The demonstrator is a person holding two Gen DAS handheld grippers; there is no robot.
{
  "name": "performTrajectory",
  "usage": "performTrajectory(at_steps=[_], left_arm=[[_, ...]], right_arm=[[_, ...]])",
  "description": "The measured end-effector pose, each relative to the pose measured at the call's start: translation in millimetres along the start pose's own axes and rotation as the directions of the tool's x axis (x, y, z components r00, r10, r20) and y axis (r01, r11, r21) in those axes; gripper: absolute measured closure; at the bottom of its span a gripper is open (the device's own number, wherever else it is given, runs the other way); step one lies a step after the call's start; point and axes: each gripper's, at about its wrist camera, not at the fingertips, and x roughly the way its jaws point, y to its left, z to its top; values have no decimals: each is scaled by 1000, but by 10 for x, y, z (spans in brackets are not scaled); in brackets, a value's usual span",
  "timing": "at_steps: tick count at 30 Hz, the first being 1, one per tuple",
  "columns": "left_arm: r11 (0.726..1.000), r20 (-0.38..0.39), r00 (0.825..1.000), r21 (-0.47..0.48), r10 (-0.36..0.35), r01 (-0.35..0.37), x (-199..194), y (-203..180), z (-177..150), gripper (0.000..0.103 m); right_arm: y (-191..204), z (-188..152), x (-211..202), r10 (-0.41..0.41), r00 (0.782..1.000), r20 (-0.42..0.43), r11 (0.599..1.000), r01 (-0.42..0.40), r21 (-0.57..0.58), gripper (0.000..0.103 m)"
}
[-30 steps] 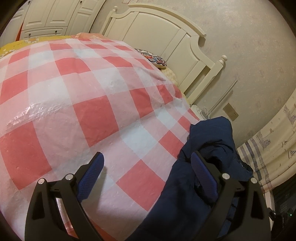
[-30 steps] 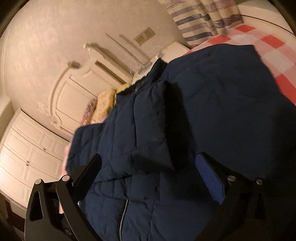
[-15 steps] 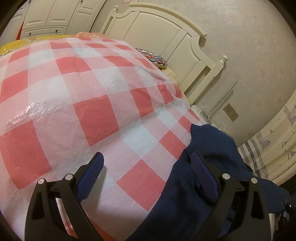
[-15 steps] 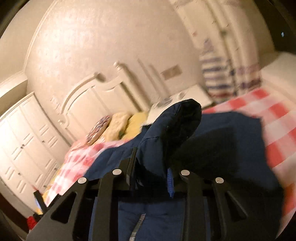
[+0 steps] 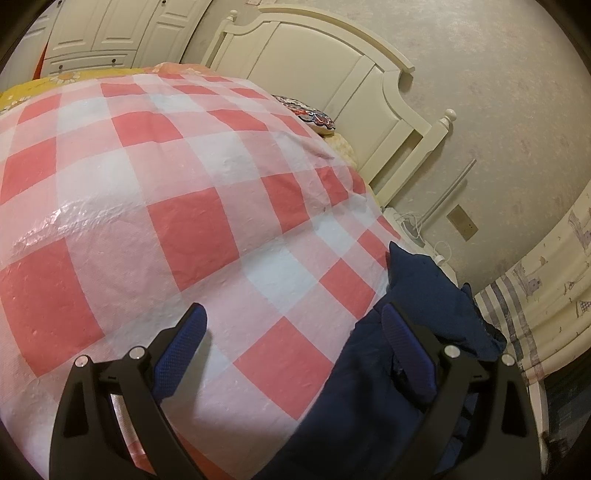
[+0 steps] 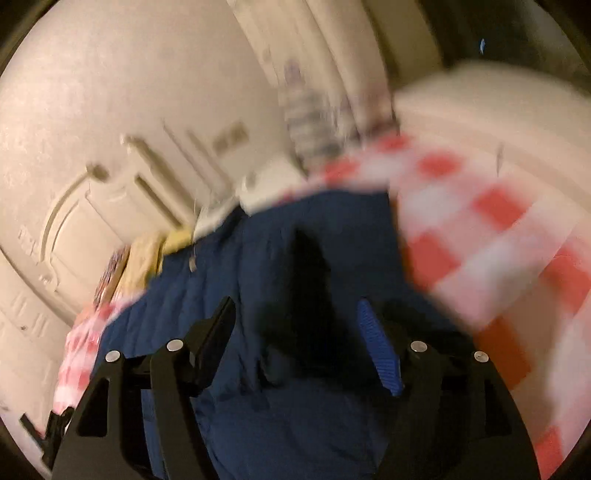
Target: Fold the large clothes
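A navy quilted jacket [image 5: 424, 295] lies bunched at the right edge of a bed with a red-and-white checked cover [image 5: 184, 184]. My left gripper [image 5: 293, 336] stands open low over the cover, its right finger against the jacket's edge. In the blurred right wrist view the jacket [image 6: 332, 229] spreads under my right gripper [image 6: 295, 336]. Its jaws are opening. A dark raised fold of the jacket stands between them, and neither pad presses on it.
A cream headboard [image 5: 332, 66] and a patterned pillow [image 5: 314, 114] are at the bed's far end. A white wardrobe [image 5: 110, 29] stands at the far left. A nightstand with cables [image 5: 410, 225] and a striped curtain [image 5: 535, 295] lie past the jacket.
My right gripper shut on a jacket fold and lifted it, and now its jaws have parted off it. In the left wrist view the jacket's heap has sunk and drawn right. The left gripper stayed still.
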Motion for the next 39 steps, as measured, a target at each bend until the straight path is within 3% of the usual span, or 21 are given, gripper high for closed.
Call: performTrajectory(at_steps=[2, 4, 6, 8, 10, 13, 16, 19, 20, 22, 24, 26, 27, 29, 31, 32, 34, 36, 37, 38, 39], left_arm=[[1000, -1, 1000, 1, 4, -4, -4, -3, -3, 8], [1000, 0, 1000, -2, 4, -4, -5, 0, -1, 8], [1000, 4, 1000, -6, 6, -6, -16, 10, -4, 8], [1000, 10, 1000, -7, 6, -6, -26, 13, -4, 8], [1000, 16, 1000, -3, 6, -6, -36, 4, -3, 8], [999, 36, 999, 42, 13, -15, -120, -104, 6, 8], [984, 58, 995, 167, -76, 65, -331, -504, 67, 8], [929, 48, 986, 344, -162, 136, -455, -1101, 109, 2], [903, 10, 980, 389, -200, 181, -409, -1286, 108, 2], [867, -79, 977, 450, -199, 213, -207, -1559, 43, 2], [826, -163, 975, 522, -148, 212, 94, -1758, -138, 2], [758, -265, 963, 639, 53, 133, 591, -1846, -508, 2], [722, -268, 956, 684, 117, 103, 772, -1819, -693, 2], [722, -243, 964, 686, 107, 93, 717, -1823, -685, 2], [765, -256, 964, 634, 69, 114, 638, -1815, -542, 3], [787, -225, 974, 606, 28, 118, 560, -1824, -433, 3], [799, -150, 989, 593, -11, 99, 478, -1894, -257, 2], [818, -150, 989, 567, -15, 98, 596, -1970, -111, 2], [832, -220, 975, 542, 3, 120, 794, -1985, -79, 2], [840, -310, 949, 529, 63, 117, 1069, -1972, -100, 2], [822, -350, 925, 563, 148, 82, 1293, -1980, -172, 2]], right_arm=[[266, 12, -58, 21, 1000, 11, 992, -19, -128, 36], [664, -75, 23, 26, 999, -22, 948, -31, -317, 36], [850, -176, 150, 12, 998, -63, 909, -37, -415, 36], [882, -285, 359, -68, 992, -104, 887, 12, -461, 36], [802, -430, 696, -145, 973, -182, 859, 32, -511, 35], [787, -494, 710, -147, 974, -171, 850, 36, -526, 35], [850, -558, 688, -167, 974, -152, 831, 56, -553, 34], [882, -556, 689, -168, 975, -149, 831, 58, -553, 34], [884, -564, 666, -164, 975, -149, 833, 56, -550, 34], [882, -561, 643, -151, 977, -149, 841, 48, -539, 34], [879, -516, 655, -143, 978, -151, 846, 42, -531, 34], [865, -502, 656, -138, 979, -152, 849, 37, -527, 34], [860, -498, 652, -132, 979, -153, 850, 33, -525, 34], [849, -491, 652, -126, 980, -156, 854, 26, -520, 34], [834, -485, 651, -117, 980, -161, 857, 18, -514, 33], [829, -483, 651, -114, 980, -163, 859, 15, -512, 33], [820, -475, 652, -111, 980, -164, 860, 12, -510, 33], [821, -476, 649, -111, 980, -165, 860, 11, -510, 33], [821, -477, 650, -110, 980, -166, 860, 11, -509, 33], [818, -474, 655, -108, 980, -167, 861, 9, -508, 32], [823, -478, 650, -106, 980, -168, 862, 6, -508, 32]])
